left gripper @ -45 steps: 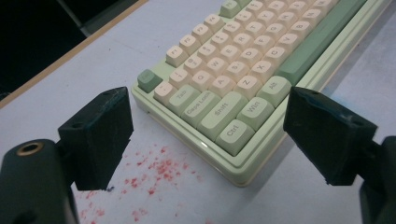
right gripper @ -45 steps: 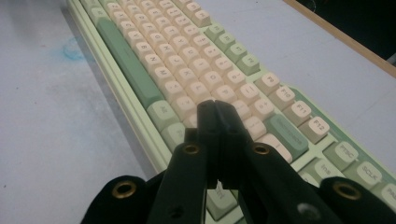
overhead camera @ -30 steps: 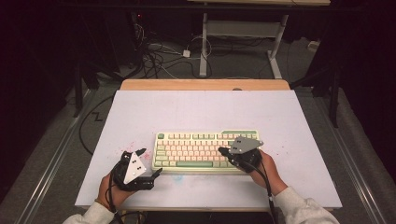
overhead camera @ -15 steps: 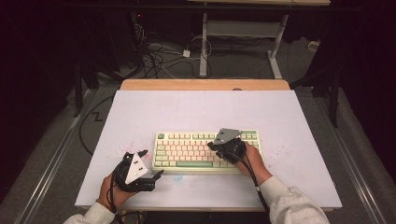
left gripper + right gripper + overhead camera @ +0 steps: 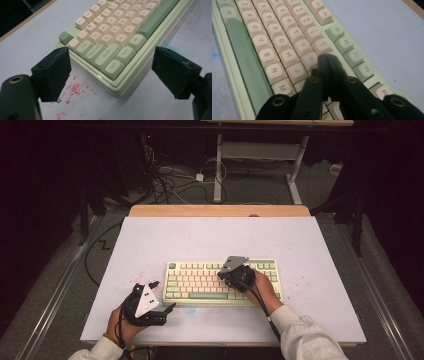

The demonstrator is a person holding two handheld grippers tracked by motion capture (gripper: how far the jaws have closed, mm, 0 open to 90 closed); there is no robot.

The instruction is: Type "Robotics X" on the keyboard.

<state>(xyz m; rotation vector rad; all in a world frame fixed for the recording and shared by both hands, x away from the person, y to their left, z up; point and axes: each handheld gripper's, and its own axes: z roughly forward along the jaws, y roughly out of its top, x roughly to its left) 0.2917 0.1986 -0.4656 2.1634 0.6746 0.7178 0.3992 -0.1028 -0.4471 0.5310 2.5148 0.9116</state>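
A pale green keyboard (image 5: 200,281) with cream and green keycaps lies at the middle of the white table top. My right gripper (image 5: 223,275) hovers over its right half. In the right gripper view, that gripper (image 5: 327,59) is shut with nothing in it, and its tips are low over the keys beside U on the keyboard (image 5: 274,45); I cannot tell whether they touch. My left gripper (image 5: 162,295) rests on the table just left of the keyboard's near left corner. In the left gripper view, its jaws (image 5: 113,72) stand wide open around that corner of the keyboard (image 5: 110,37), apart from it.
The white table cover (image 5: 215,237) has red specks (image 5: 75,88) near the left gripper and a faint blue smear by the keyboard's front. A wooden strip (image 5: 220,210) runs along the far edge. Cables (image 5: 170,180) and a desk frame (image 5: 260,150) are on the floor behind.
My right gripper has slid left over the keyboard, from its right end towards the middle, and stayed shut. The left gripper has not moved.
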